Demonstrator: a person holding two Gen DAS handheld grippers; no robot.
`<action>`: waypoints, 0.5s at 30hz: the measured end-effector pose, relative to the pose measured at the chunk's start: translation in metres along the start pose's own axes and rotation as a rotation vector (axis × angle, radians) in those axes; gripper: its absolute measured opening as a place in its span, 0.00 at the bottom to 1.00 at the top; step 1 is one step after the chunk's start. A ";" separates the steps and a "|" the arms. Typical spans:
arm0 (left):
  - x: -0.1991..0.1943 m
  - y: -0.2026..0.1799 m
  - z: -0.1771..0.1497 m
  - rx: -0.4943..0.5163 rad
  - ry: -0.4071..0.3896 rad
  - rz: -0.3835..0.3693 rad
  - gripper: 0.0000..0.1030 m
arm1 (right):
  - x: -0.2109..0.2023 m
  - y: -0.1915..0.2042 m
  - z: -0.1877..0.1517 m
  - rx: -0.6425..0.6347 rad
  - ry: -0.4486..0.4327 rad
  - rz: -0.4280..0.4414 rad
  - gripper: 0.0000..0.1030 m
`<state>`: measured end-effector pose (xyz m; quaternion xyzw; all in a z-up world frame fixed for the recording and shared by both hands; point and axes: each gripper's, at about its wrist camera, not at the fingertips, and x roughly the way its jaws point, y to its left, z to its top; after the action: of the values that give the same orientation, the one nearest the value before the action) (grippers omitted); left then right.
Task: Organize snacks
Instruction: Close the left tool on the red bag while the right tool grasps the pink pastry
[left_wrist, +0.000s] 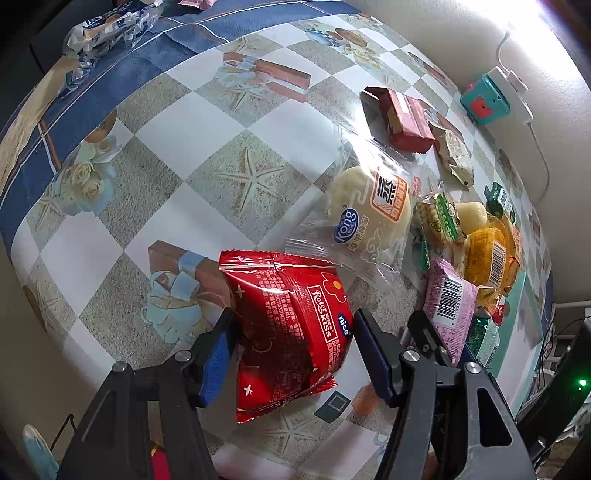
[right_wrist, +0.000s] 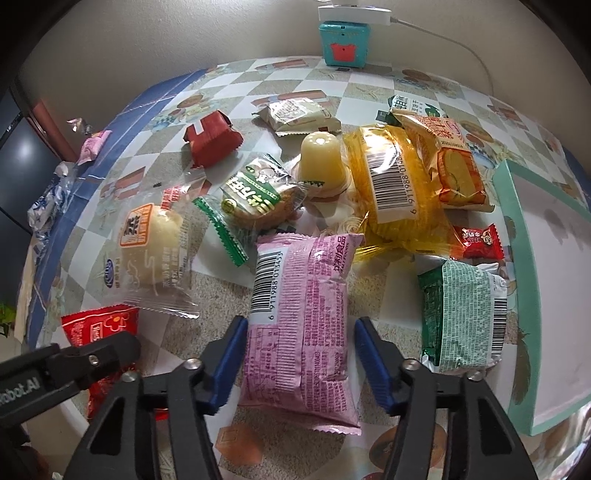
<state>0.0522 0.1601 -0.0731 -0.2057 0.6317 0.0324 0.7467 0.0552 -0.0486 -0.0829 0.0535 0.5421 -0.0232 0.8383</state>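
Note:
My left gripper (left_wrist: 293, 321) is shut on a red snack packet (left_wrist: 291, 325), which hangs tilted above the checked tablecloth (left_wrist: 207, 122). In the right wrist view that packet (right_wrist: 99, 325) shows at the lower left under the left gripper's black body. A pink packet with a barcode (right_wrist: 303, 314) lies flat on the table. My right gripper (right_wrist: 301, 325) points down over it, with a blue pad against each long edge. A pile of wrapped snacks lies just beyond it.
The pile holds a clear-wrapped bun (right_wrist: 155, 243), a yellow packet (right_wrist: 395, 184), a green packet (right_wrist: 461, 317), a jelly cup (right_wrist: 321, 155) and a dark red packet (right_wrist: 212, 142). A teal-rimmed white tray (right_wrist: 517, 295) lies at the right. A teal box (right_wrist: 341, 44) stands by the wall.

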 end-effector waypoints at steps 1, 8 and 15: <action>0.001 0.000 -0.002 0.001 0.001 0.003 0.64 | 0.000 0.000 0.000 0.001 0.001 0.003 0.54; 0.009 -0.010 -0.010 -0.005 0.003 0.028 0.64 | -0.007 -0.007 -0.006 0.005 0.010 0.021 0.45; 0.014 -0.020 -0.017 0.000 0.001 0.050 0.64 | -0.016 -0.014 -0.015 0.003 0.012 0.029 0.44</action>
<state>0.0452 0.1331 -0.0829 -0.1900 0.6369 0.0508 0.7455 0.0340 -0.0611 -0.0755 0.0629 0.5460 -0.0117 0.8353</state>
